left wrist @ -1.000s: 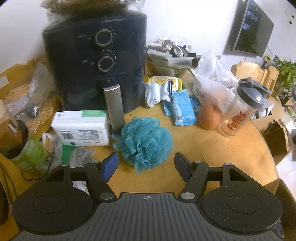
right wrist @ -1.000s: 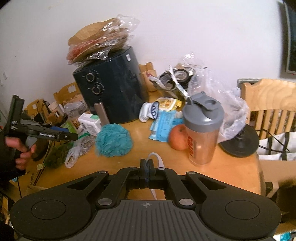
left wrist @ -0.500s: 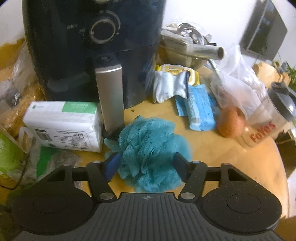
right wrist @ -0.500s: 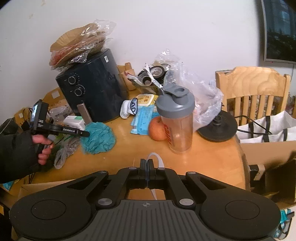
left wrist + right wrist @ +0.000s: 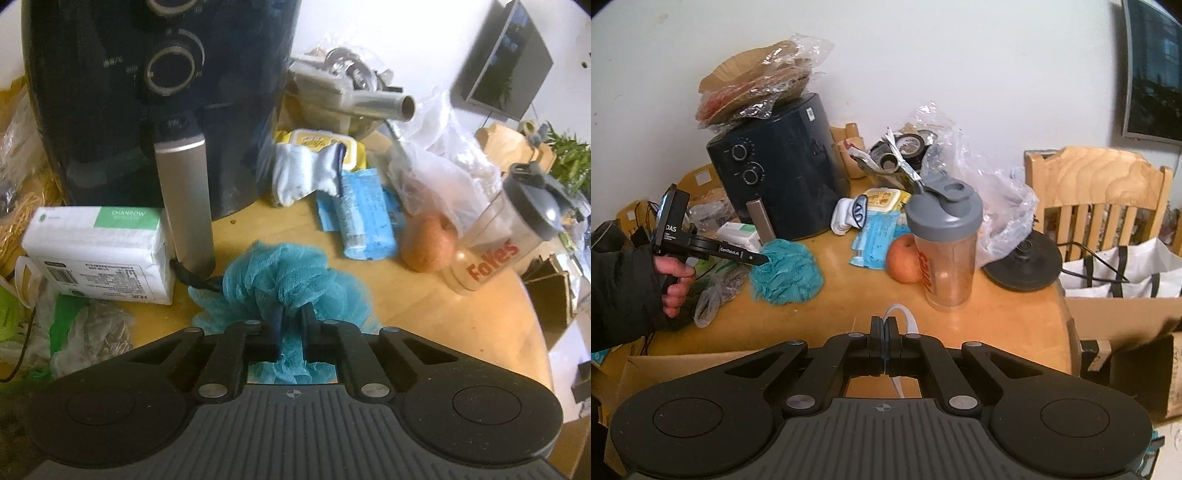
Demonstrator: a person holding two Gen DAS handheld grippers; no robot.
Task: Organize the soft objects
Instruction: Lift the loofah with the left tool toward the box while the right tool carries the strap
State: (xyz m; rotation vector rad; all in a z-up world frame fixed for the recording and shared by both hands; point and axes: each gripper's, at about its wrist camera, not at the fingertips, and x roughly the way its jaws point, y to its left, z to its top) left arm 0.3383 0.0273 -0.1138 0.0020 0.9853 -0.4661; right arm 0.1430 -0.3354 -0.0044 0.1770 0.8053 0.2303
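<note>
White "CHANROW" pack (image 5: 96, 254), "Foles" shaker (image 5: 506, 240)

Black ribbed left gripper (image 5: 291, 325), silver screws; black sleeve (image 5: 620, 291), possibly padded jacket

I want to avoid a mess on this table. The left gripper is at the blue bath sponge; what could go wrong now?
1. The left gripper, jaws closing, pinches only a few folds of the blue bath sponge; the mesh may slip out when lifted.
2. The sponge lies against the air fryer handle and a dark cord; loose netting could snag there.
</note>
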